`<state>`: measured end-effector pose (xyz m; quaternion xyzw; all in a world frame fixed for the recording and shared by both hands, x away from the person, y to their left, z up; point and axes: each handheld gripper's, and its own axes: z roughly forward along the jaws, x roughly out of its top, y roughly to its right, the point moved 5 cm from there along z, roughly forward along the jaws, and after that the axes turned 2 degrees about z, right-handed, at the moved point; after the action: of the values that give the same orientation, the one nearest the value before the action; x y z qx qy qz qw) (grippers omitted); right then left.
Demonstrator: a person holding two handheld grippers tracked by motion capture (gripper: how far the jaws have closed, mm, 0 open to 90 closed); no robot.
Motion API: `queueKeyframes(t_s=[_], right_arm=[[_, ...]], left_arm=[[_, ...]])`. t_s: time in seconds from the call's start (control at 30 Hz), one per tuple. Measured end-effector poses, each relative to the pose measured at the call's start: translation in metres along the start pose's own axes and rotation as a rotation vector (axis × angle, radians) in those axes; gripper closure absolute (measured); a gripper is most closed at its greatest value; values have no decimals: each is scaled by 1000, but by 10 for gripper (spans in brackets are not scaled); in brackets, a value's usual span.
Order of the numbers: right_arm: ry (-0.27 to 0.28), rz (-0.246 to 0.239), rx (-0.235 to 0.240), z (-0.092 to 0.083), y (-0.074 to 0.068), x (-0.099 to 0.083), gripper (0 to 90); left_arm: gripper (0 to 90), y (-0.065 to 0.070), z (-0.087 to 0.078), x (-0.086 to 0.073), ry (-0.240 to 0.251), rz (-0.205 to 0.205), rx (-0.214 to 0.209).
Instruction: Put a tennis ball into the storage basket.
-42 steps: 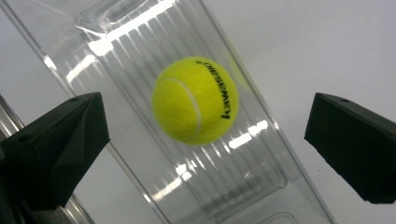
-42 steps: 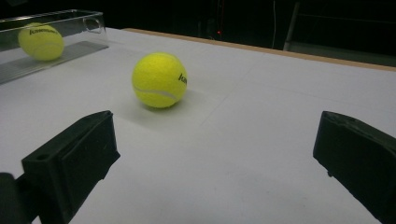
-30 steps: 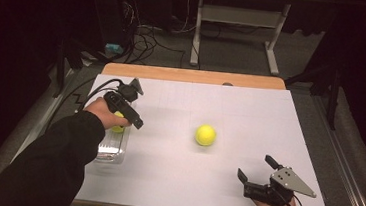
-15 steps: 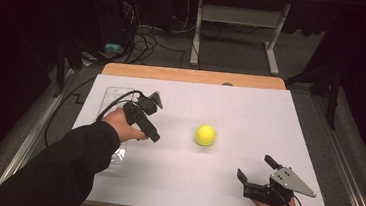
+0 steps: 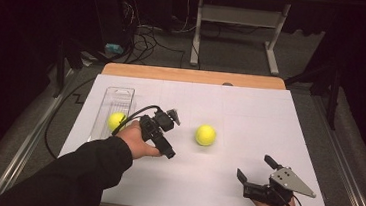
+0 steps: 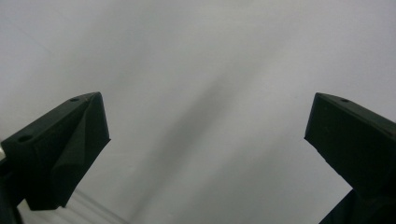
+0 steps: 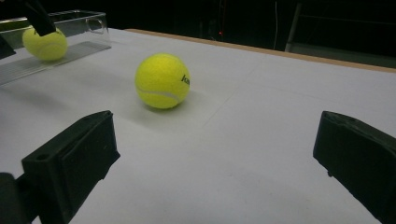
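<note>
Here the left gripper (image 5: pixel 168 134) is held above the white table cover (image 5: pixel 250 114), between a clear plastic tray (image 5: pixel 116 97) and a loose tennis ball (image 5: pixel 205 135); its jaws stand wide apart with nothing between them, and in the left gripper view (image 6: pixel 205 135) they frame only bare white surface. The loose tennis ball rests on the cover near the table's middle, just to the right of the left gripper and apart from it; in the right gripper view the same ball (image 7: pixel 162 80) lies ahead of the jaws, left of centre, with dark lettering on its side. A second tennis ball (image 5: pixel 116 121) lies inside the tray near its front end, partly hidden by the person's left hand (image 5: pixel 137 141) in the high view, and appears at the far left of the right gripper view (image 7: pixel 45 43) within the tray's clear walls (image 7: pixel 88 21). The right gripper (image 5: pixel 257 172) sits low at the near right of the table, well apart from both balls, its jaws likewise spread and empty (image 7: pixel 215 154), with the grey three-cornered plate (image 5: pixel 292 183) on top. A black cable (image 5: pixel 53 132) trails from the left gripper off the table's left edge.
</note>
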<state>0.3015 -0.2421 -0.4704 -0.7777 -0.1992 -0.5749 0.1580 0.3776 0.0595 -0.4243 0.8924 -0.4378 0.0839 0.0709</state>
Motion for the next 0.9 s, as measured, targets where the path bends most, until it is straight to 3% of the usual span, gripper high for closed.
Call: queueKeyframes(t_s=[0.17,0.6,0.9], right_arm=[[-1,9,-2,2,0,0,0],[-16,-5,6,8,-5,3,0],[-88,-8,13,34,-10,13,0]], left_arm=[[6,7,7,-2,-4,9,-28],[6,-7,5,-12,30,-34,-46],[6,-9,4,-21,20,-39,-45]])
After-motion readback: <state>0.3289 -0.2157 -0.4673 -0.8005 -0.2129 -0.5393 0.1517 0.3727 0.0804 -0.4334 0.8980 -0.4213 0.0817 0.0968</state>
